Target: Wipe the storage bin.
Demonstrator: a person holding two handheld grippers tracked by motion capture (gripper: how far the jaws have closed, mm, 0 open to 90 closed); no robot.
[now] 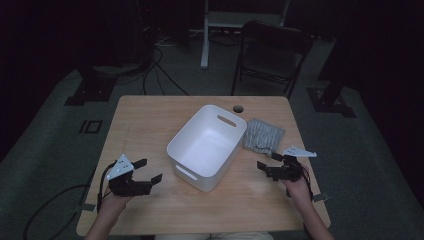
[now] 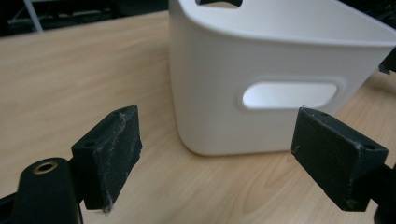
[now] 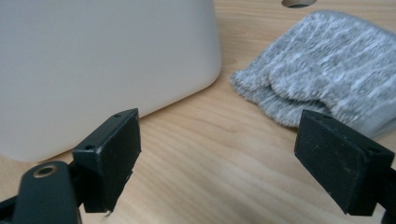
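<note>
2 grippers wait at the near edge of the tabletop [image 1: 150, 120] in the high view: the left gripper [image 1: 148, 170] near the near-left corner, the right gripper [image 1: 266, 160] toward the right edge, both with jaws spread and nothing between them. A white bin [image 1: 207, 146] stands at the middle, set askew, and a folded grey cloth [image 1: 263, 135] lies flat just beside its right wall, near the right edge and just ahead of the right gripper.

Seen in the left gripper view, the pads stand wide apart and empty, facing the bin [image 2: 280, 84] and its slot handle [image 2: 289, 95]. The bin looks stiff, smooth and light; that slot or the rim seems the surest hold.

From the right gripper view, the jaws are equally wide and empty, with the cloth [image 3: 322, 70] close ahead. It looks soft, light and limp, likely to sag or unfold, so pinching the thick folded edge nearest the jaws should serve best.
</note>
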